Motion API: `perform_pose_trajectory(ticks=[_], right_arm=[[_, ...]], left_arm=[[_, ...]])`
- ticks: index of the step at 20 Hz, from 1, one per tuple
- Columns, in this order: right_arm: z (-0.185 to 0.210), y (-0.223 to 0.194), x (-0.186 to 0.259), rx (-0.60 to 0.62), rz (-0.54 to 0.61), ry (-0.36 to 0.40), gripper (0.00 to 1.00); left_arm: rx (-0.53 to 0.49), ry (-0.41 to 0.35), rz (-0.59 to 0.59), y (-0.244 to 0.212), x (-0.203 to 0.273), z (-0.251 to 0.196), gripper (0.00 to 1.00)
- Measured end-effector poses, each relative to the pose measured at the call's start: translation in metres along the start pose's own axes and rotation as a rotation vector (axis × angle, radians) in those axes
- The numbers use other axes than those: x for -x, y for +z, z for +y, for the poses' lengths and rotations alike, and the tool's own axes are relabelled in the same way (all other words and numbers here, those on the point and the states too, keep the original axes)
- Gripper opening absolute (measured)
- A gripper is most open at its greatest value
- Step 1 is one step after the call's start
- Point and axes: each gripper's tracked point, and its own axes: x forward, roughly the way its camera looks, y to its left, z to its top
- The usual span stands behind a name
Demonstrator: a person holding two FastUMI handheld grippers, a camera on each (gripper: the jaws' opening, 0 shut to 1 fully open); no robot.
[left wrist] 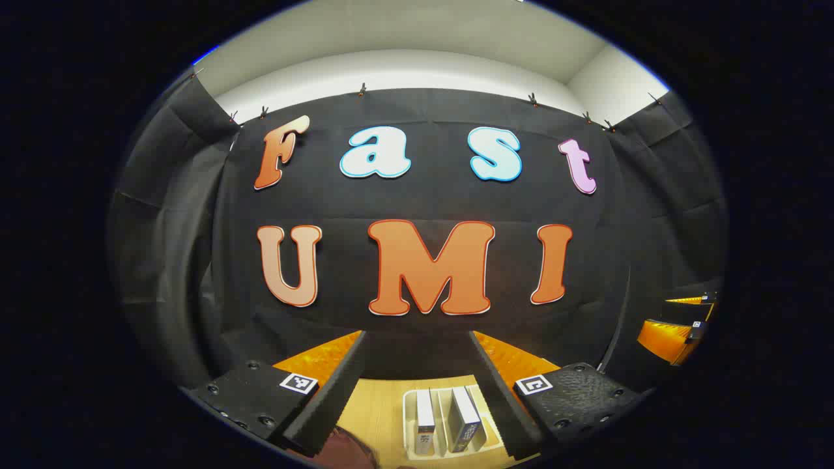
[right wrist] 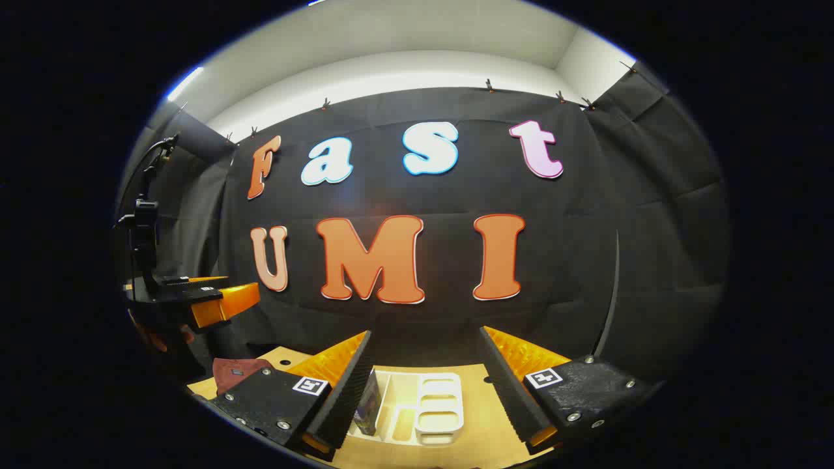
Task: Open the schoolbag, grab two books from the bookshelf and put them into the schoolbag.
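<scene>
Two grippers held apart above the bookshelf

Both pairs of fingers stand wide apart, gripping nothing. Between the left gripper (left wrist: 417, 397) fingers, two books (left wrist: 425, 420) (left wrist: 466, 420) stand upright in a pale slotted bookshelf (left wrist: 409, 417) on the wooden table (left wrist: 378, 410), spines upward, long axes running away from the camera. Under the right gripper (right wrist: 423, 384), one dark book (right wrist: 369, 405) shows, half hidden by a finger. A dark red schoolbag (right wrist: 236, 372) sits left, mostly cut off.
</scene>
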Motion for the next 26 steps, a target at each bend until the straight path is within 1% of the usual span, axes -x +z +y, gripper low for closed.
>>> perform_pose_trajectory(ticks=[2,5,7,9,11,13,16,20,22,24,26], right_arm=[[0.010,-0.008,-0.006,-0.006,0.009,0.011,0.94],[0.027,-0.017,-0.019,-0.030,0.027,0.069,0.94],[0.032,-0.019,-0.029,-0.067,0.041,0.099,0.94],[0.032,-0.014,-0.039,-0.101,0.022,0.118,0.94],[0.029,-0.013,-0.045,-0.109,0.017,0.119,0.94],[0.023,-0.019,-0.052,-0.092,0.023,0.116,0.94],[0.020,-0.024,-0.060,-0.049,0.003,0.132,0.94],[0.024,-0.029,-0.059,-0.029,-0.013,0.151,0.94],[0.028,-0.029,-0.060,-0.013,-0.022,0.141,0.94],[0.035,-0.025,-0.063,-0.001,-0.051,0.116,0.94],[0.046,-0.031,-0.063,0.019,-0.047,0.107,0.94]], left_arm=[[-0.005,0.002,-0.011,-0.010,0.004,0.004,0.94],[0.001,0.042,-0.022,-0.022,0.010,0.011,0.94],[0.034,0.071,-0.021,-0.027,0.011,0.011,0.94],[0.065,0.085,-0.066,-0.020,0.009,0.009,0.94],[0.039,0.080,-0.086,-0.020,0.006,-0.001,0.94],[0.019,0.093,-0.109,-0.020,0.003,-0.006,0.94],[0.035,0.115,-0.106,-0.034,-0.001,-0.014,0.94],[0.050,0.154,-0.080,-0.053,-0.005,-0.012,0.95],[0.063,0.139,-0.102,-0.051,-0.009,-0.008,0.94],[0.043,0.125,-0.110,-0.049,-0.018,0.002,0.94],[0.033,0.108,-0.116,-0.048,-0.022,0.010,0.95]])
